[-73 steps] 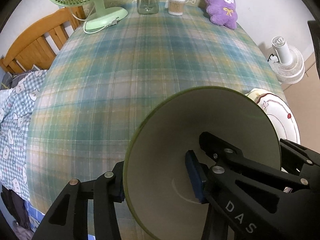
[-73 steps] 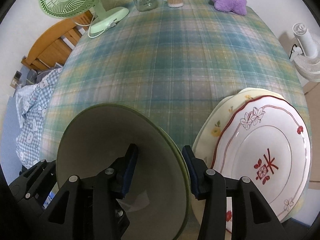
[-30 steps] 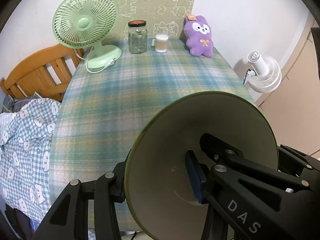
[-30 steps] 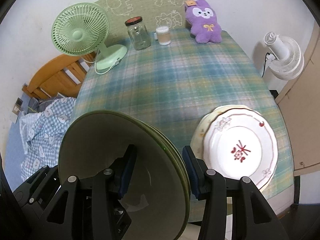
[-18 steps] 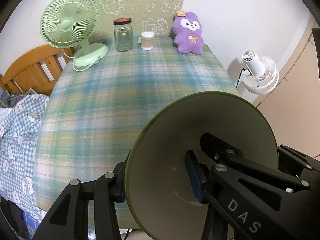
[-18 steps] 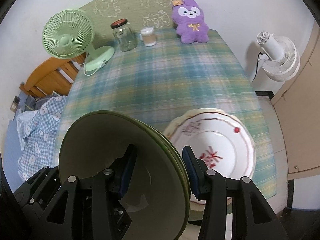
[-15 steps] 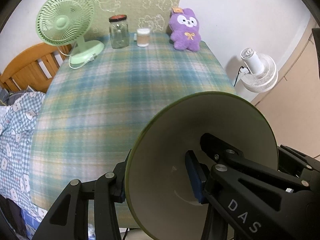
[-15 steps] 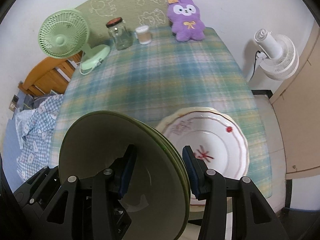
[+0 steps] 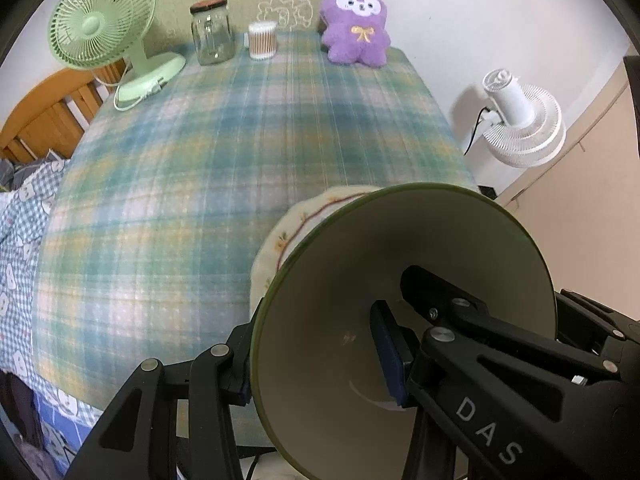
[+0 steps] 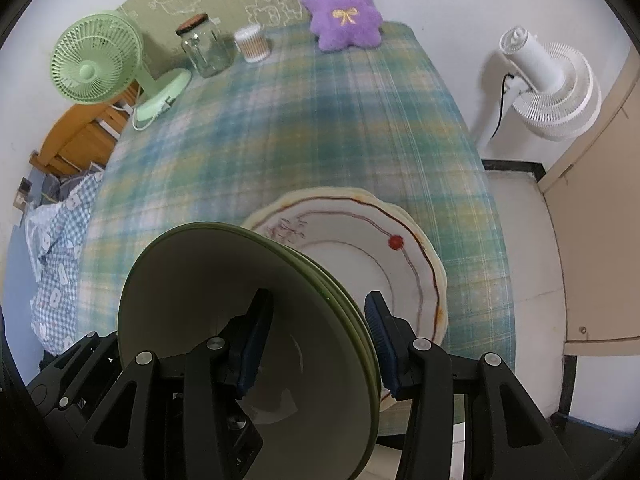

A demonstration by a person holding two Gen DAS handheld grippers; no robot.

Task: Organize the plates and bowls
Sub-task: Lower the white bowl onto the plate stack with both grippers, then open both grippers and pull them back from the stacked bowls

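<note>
Both grippers hold a stack of green bowls (image 9: 400, 280) by opposite rim sides, lifted above the table. My left gripper (image 9: 316, 356) is shut on the stack's left rim, one finger inside the bowl. My right gripper (image 10: 316, 336) is shut on the right rim of the green bowls (image 10: 224, 308), where several nested rims show. Two stacked white plates with red trim (image 10: 360, 248) lie on the plaid tablecloth at the near right edge, partly hidden behind the bowls; their rim also shows in the left wrist view (image 9: 288, 228).
At the table's far end stand a green desk fan (image 9: 104, 28), a glass jar (image 9: 212, 32), a cotton-swab pot (image 9: 262, 40) and a purple plush toy (image 9: 356, 24). A white floor fan (image 10: 548, 80) stands right of the table. A wooden bed frame (image 9: 44, 120) is on the left.
Both grippers have carried the bowl stack rightward and lower, over the plates. The plates' rim has come into the left wrist view.
</note>
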